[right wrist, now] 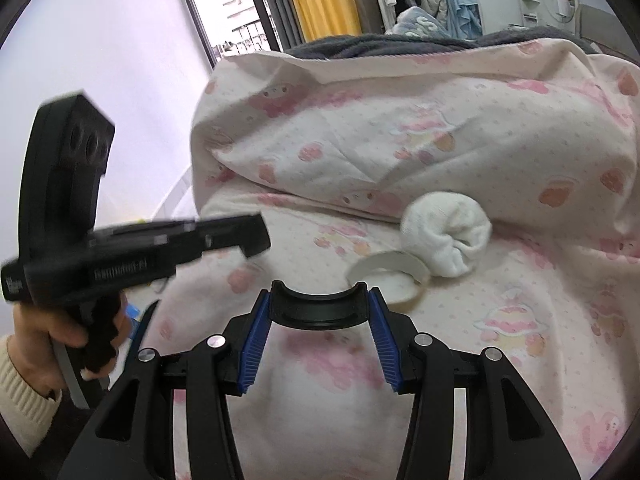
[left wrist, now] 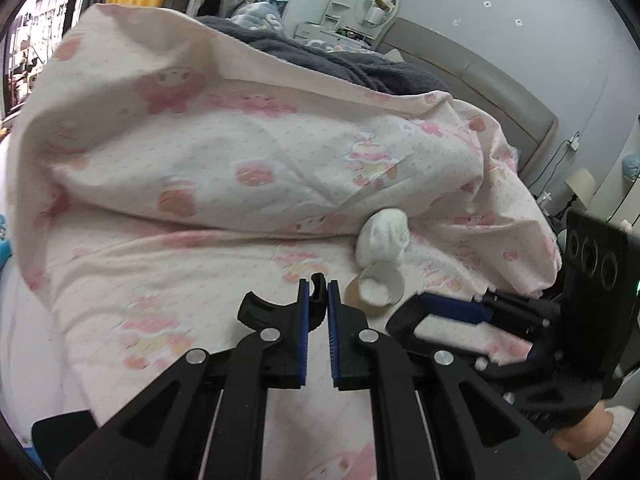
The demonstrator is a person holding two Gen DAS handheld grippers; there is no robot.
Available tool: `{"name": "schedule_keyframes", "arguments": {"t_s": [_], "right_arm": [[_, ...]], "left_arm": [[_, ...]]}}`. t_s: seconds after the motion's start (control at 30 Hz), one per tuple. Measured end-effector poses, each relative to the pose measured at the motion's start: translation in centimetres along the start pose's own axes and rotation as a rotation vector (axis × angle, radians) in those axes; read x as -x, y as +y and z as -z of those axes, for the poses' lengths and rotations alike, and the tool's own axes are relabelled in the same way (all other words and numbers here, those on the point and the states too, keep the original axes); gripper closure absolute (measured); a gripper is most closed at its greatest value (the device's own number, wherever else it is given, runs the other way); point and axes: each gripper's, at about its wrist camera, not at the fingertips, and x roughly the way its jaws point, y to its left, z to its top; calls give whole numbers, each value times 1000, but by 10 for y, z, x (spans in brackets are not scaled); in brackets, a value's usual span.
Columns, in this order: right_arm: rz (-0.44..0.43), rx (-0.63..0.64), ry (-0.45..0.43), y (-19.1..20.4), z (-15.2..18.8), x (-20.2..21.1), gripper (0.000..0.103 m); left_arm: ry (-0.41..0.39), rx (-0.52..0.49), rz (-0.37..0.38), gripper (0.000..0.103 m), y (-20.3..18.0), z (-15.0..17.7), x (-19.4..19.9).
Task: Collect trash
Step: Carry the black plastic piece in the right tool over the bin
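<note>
Left wrist view, left to right. The left gripper (left wrist: 318, 286) has its fingers drawn almost together, the blue pads nearly parallel. They clamp a thin black curved piece (left wrist: 317, 304) that stands upright in the narrow gap and sticks out past the fingertips. I cannot tell its full shape.

Just right of the fingertips and slightly beyond them, a paper cup (left wrist: 378, 286) lies on its side on the pink-patterned quilt (left wrist: 240, 140), its white mouth turned towards me. It is clear of both of my fingers. Touching the cup's far side is a white rolled cloth bundle (left wrist: 384, 240), resting at the foot of the quilt's raised fold. Further right, the other tool comes in from the edge, its fingers reaching towards the cup.

Right wrist view, left to right. A hand (right wrist: 44, 332) in a cream sleeve holds the left tool's grip; that tool is blurred, well left of my fingers. The right gripper (right wrist: 319, 300) stands partly open, its fingers angled outward. A black arc (right wrist: 318, 310) spans the gap, with one end against each pad, so it is held by its ends.

The cup sits beyond the right fingertip and close to it, without touching. The white bundle lies beyond the cup, further right, against it.
</note>
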Motion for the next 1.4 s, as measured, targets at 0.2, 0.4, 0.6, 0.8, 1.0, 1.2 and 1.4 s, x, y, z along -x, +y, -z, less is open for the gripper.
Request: {"name": "schedule_keyframes", "arguments": {"t_s": [0.2,0.4,0.6,0.8,1.0,1.2,1.4], "right_arm": [[-28,2,-11,19,-13,-11,54],[-64,1,0,41,-21,-26,54],[-108,13,6,65,-28,-38,54],[-146,50,20,98,-30,-52,54],[-191,89,37,136,-31,-67,54],[-235,131,59,174,-30,-82,54],[-264,163,96,207,-24,-100,54]], "left_arm": [[0,9,-57,93,17,10,26],[16,37,-89,93,41,18,46],[52,51,-126,93,61,36,61],[82,78,-164,93,86,53,75],[132,119,-192,93,117,74,84],[168,183,-209,93,148,97,94],[211,251,-219,93,181,123,103]]}}
